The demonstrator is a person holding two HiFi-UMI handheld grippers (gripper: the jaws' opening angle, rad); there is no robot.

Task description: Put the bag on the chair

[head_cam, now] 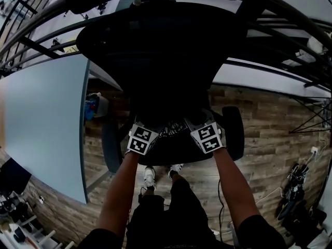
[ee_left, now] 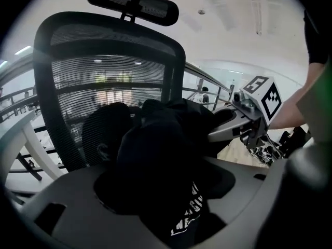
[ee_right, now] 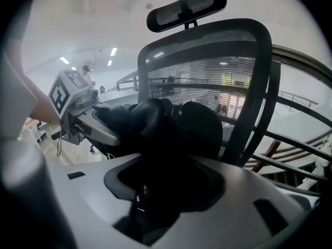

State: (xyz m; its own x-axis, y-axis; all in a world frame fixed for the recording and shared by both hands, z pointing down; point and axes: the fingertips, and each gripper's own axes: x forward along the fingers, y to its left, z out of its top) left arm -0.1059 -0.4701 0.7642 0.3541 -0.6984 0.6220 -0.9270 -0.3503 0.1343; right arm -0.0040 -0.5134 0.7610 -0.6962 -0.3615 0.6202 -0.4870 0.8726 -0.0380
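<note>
A black bag (head_cam: 167,105) rests on the seat of a black mesh office chair (head_cam: 155,40), leaning against its backrest (ee_left: 78,87). I hold both grippers at the bag's near side. The left gripper (head_cam: 144,134) and the right gripper (head_cam: 205,130) both stand open. In the left gripper view, black fabric with white print (ee_left: 155,154) lies loose between the jaws. The right gripper view shows the same dark fabric (ee_right: 161,134) in its gap. From the left gripper view, the other gripper (ee_left: 236,128) is at the bag's right side. The fingertips are hidden against the dark bag.
The chair's armrests (head_cam: 234,131) flank both grippers, and its headrest (ee_right: 187,7) rises above the back. A pale blue tabletop (head_cam: 46,128) stands at the left, with a blue bin (head_cam: 94,106) under its edge. Cables lie on the wooden floor (head_cam: 275,139) at the right.
</note>
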